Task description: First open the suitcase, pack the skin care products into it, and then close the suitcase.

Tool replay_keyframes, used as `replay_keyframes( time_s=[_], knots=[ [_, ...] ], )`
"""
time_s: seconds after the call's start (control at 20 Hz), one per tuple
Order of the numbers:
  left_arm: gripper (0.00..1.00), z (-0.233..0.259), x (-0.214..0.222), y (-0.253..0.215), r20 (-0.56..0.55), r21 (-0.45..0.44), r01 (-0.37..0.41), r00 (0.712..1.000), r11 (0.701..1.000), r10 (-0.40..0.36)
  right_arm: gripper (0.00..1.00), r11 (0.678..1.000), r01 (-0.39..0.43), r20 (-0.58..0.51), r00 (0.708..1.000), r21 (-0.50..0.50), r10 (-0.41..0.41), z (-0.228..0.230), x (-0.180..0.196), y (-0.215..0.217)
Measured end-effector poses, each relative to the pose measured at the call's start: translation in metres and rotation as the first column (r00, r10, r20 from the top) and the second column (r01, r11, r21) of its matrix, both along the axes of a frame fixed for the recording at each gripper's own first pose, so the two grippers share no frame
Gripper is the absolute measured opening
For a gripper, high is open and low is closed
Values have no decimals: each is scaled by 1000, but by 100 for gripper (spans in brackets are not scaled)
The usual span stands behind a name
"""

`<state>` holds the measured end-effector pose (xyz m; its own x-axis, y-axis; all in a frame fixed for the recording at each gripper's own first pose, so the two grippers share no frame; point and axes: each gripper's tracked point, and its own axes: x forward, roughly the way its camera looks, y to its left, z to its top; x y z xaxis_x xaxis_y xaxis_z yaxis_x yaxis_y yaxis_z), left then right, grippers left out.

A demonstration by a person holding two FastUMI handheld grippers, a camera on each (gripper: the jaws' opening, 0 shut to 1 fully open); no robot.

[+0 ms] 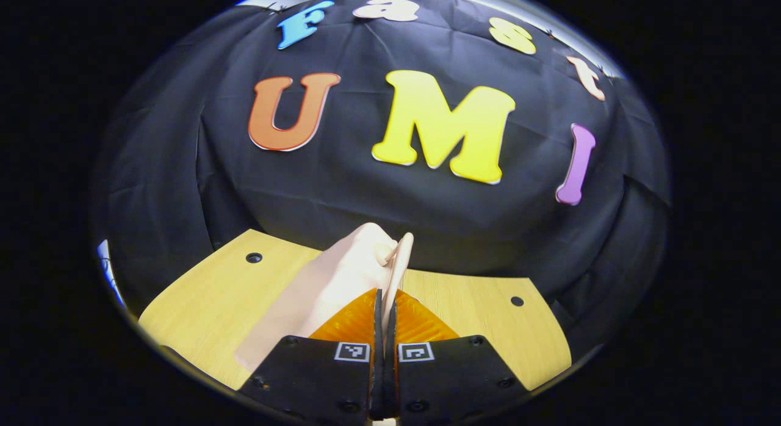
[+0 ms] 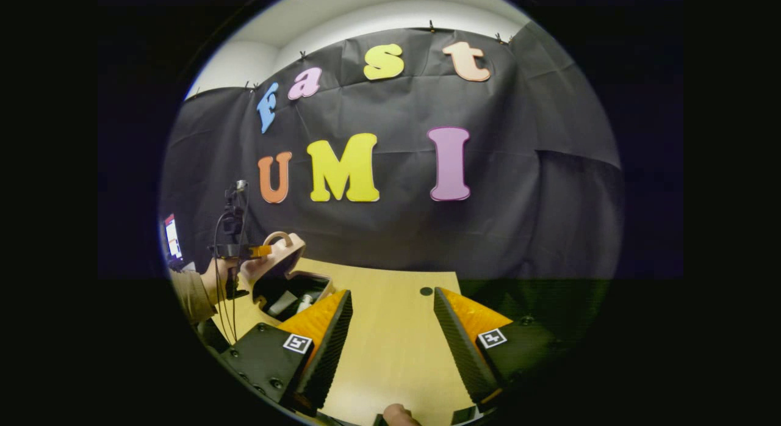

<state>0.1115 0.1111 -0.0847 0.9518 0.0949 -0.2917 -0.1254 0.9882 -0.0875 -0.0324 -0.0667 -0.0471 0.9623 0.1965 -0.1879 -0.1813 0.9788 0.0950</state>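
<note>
A small pale pink suitcase (image 2: 282, 262) stands at the left of the wooden table (image 2: 390, 340), its lid half raised over the dark inside. Two skin care products (image 2: 293, 303) lie in the lower shell. In the left gripper view the lid (image 1: 329, 285) runs edge-on toward me, with its loop handle (image 1: 399, 255) at the far end. My left gripper (image 1: 385, 295) is shut on the lid's edge; the right gripper view shows that same left gripper (image 2: 244, 251) at the lid's top. My right gripper (image 2: 393, 298) hangs open over bare table, to the right of the case.
A hand and a brown sleeve (image 2: 192, 292) hold the left gripper, with cables hanging beside them. A lit screen (image 2: 172, 235) stands at the far left. The table (image 1: 207, 298) has small dark holes (image 2: 426, 290) and ends at the black cloth wall.
</note>
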Motion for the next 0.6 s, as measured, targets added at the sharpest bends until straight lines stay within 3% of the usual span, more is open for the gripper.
replay_keyframes(
  time_s=[0.05,0.1,0.3,0.55,0.6],
  knots=[
    [3,-12,9,-12,-17,9,9,1000,1000,-9,75,1000,4,-7,1000,-7,-4,-5,-3,-12],
    [3,-25,12,-28,-37,19,18,999,1000,-17,80,1000,13,-16,1000,-11,-13,-11,-8,-24],
    [3,-83,21,-68,-127,42,45,991,998,-40,80,998,60,-77,995,-4,-60,-41,-20,-65],
    [3,-131,27,-82,-227,178,38,974,983,4,80,993,111,-128,986,32,-106,-62,-33,-84],
    [4,-139,26,-84,-243,190,33,970,981,14,75,993,113,-135,985,37,-107,-63,-35,-83]
  ],
)
